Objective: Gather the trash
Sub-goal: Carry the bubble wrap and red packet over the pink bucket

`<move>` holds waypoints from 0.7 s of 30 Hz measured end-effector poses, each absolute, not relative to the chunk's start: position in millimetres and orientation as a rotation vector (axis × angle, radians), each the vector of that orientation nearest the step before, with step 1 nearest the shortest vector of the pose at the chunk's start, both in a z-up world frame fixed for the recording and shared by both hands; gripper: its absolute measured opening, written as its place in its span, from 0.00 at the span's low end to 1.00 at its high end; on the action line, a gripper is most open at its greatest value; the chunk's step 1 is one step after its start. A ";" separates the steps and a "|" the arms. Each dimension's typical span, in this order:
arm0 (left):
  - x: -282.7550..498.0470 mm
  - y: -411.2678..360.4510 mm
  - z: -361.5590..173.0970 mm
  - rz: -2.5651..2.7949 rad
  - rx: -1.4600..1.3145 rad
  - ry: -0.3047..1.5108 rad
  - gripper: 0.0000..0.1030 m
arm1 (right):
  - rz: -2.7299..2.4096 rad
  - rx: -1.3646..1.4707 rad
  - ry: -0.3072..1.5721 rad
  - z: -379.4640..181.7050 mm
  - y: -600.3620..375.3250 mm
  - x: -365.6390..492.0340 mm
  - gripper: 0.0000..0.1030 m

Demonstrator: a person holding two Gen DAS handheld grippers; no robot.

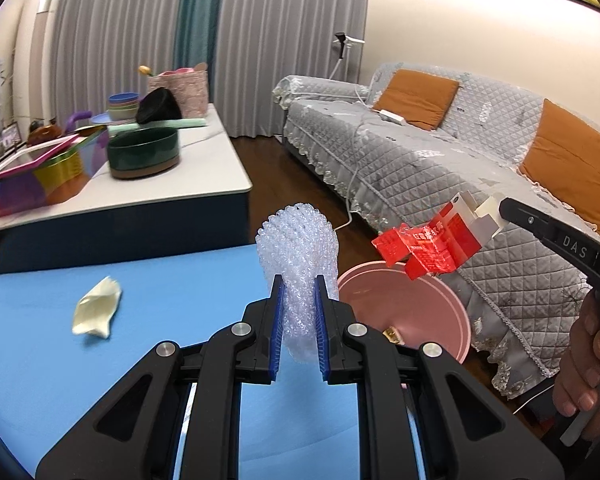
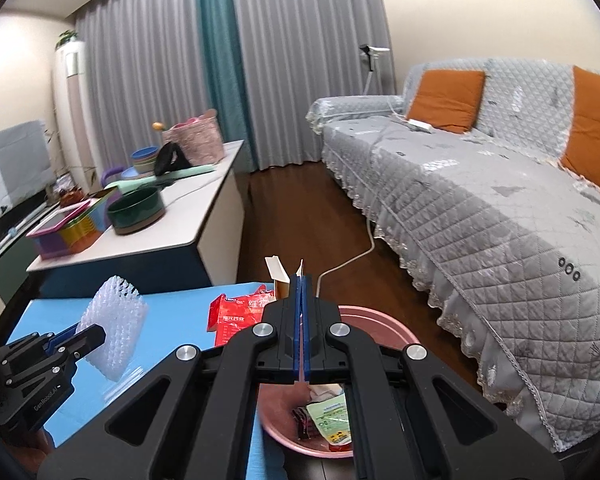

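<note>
**Two pieces in hand, one scrap left on the tabletop**

On the left of the blue tabletop (image 1: 160,340) a crumpled cream wrapper (image 1: 96,308) lies loose, apparently the last piece to collect. Next, the left gripper (image 1: 298,300) is clamped on a roll of white foam netting (image 1: 298,248), held above the tabletop's edge. Further right stands the pink basin (image 2: 376,320), below tabletop level beside the sofa (image 2: 500,208); it already holds several wrappers (image 2: 328,416), so part of the job looks done. Over it, the right gripper (image 2: 302,292) is clenched on a red-and-white carton (image 1: 432,244), likely ready to drop.

The basin's contents are half hidden behind the right gripper, and its near rim is cut off. Whether other trash lies out of frame cannot be told.
</note>
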State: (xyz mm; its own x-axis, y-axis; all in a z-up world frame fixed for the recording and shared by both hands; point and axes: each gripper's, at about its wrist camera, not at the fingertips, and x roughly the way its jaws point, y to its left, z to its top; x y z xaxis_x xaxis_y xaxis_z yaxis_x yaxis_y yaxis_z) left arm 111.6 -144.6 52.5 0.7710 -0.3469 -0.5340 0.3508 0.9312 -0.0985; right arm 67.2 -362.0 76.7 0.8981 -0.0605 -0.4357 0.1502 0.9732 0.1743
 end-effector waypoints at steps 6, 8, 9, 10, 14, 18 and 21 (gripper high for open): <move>120.7 -172.9 50.2 -0.412 0.013 0.594 0.14 | -0.168 0.218 0.439 77.9 -384.4 70.2 0.01; 122.7 -181.7 48.7 -0.420 0.017 0.599 0.14 | -0.182 0.228 0.441 76.8 -392.4 72.5 0.01; 124.3 -186.1 47.8 -0.424 0.018 0.602 0.14 | -0.186 0.233 0.442 76.2 -395.6 73.6 0.01; 125.7 -190.0 46.7 -0.428 0.019 0.605 0.14 | -0.191 0.237 0.444 75.2 -398.7 74.8 0.01; 131.4 -203.3 42.8 -0.439 0.026 0.616 0.14 | -0.213 0.249 0.449 72.1 -410.2 78.5 0.01; 137.1 -216.4 37.6 -0.450 0.030 0.630 0.14 | -0.225 0.271 0.451 69.6 -421.2 80.6 0.01; 140.9 -226.0 32.8 -0.462 0.032 0.638 0.14 | -0.229 0.281 0.458 66.0 -427.1 84.0 0.01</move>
